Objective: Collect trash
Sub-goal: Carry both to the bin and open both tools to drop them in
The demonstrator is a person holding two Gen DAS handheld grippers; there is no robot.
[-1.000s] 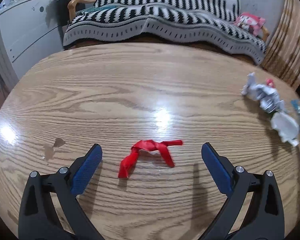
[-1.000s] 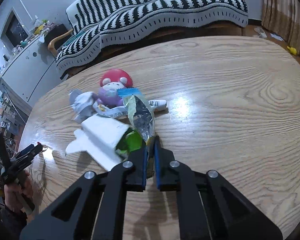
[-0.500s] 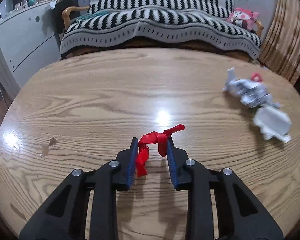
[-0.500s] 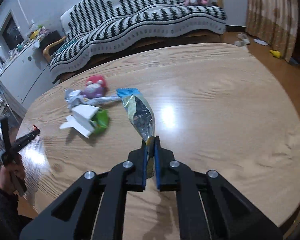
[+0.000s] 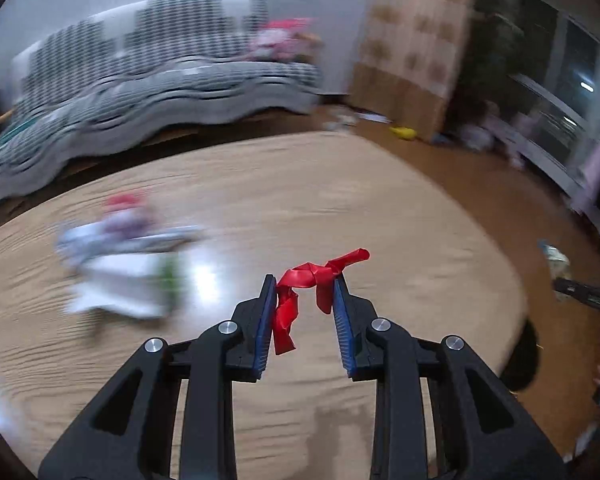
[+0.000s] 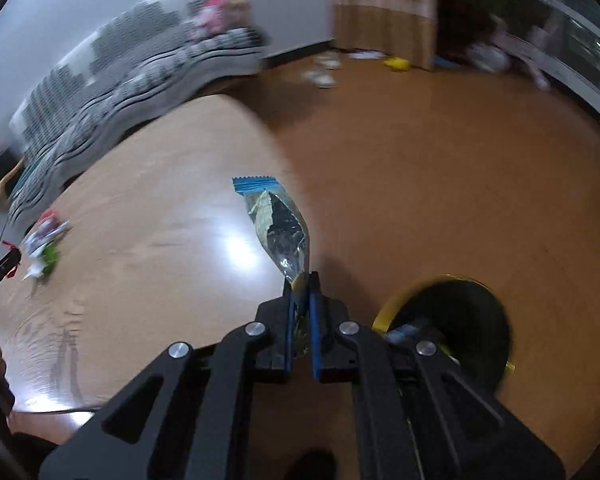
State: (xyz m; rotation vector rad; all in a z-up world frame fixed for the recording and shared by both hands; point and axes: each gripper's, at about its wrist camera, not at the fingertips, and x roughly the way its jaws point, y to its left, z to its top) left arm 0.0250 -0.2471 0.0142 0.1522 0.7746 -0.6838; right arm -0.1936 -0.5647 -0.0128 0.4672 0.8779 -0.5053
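Note:
My left gripper (image 5: 305, 286) is shut on a red balloon scrap (image 5: 300, 296) and holds it in the air above the round wooden table (image 5: 380, 208). My right gripper (image 6: 300, 284) is shut on a clear snack wrapper with a blue top (image 6: 278, 226), held up past the table's right edge. A black bin with a yellow rim (image 6: 456, 320) stands on the floor just right of the right gripper. A blurred pile of trash (image 5: 120, 264) with white paper and a red-capped toy lies on the table, left of the left gripper; it shows far left in the right wrist view (image 6: 44, 248).
A sofa with a black-and-white striped blanket (image 5: 140, 80) stands behind the table. A curtain (image 5: 412, 40) hangs at the back right. Small items lie scattered on the wooden floor (image 6: 440, 160). The right gripper shows at the right edge of the left wrist view (image 5: 584, 300).
Both grippers have swung right with their loads. The left one has lifted the red scrap off the table. The right one has carried the wrapper past the table edge to beside the bin.

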